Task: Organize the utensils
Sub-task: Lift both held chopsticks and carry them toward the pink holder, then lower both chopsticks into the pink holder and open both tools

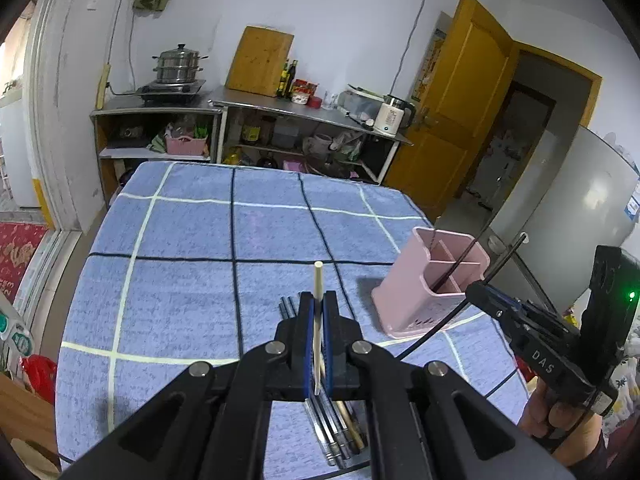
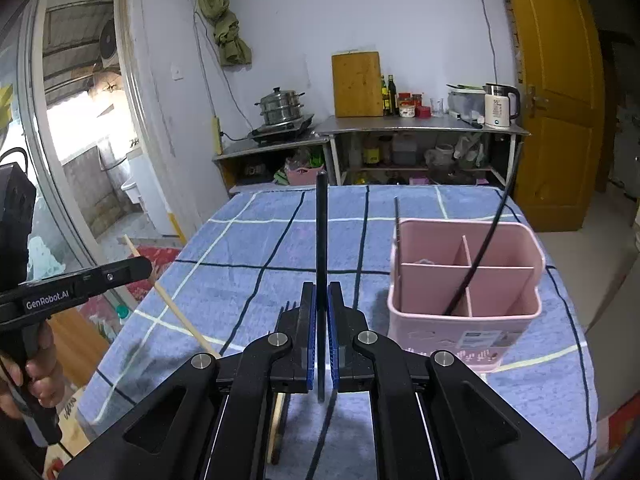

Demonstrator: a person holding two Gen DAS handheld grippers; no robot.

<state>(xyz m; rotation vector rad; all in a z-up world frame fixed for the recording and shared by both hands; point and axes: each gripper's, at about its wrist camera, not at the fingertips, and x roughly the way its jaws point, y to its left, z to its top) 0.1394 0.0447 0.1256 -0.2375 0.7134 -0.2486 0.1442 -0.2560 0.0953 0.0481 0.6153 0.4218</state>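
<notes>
Pale wooden chopstick is clamped in left gripper, lifted above blue checked tablecloth. Black chopstick pinched in right gripper. Pink divided utensil holder stands to the right w/ one black chopstick inside. More utensils lie near, under left gripper.

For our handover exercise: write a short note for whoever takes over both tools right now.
Left tool: shut on a pale chopstick.
Right tool: shut on a black chopstick.
Pink holder stands on the blue checked cloth; one black chopstick already leans inside.
More utensils lie on the cloth.
Left: drop both held sticks in, then the rest.
</notes>
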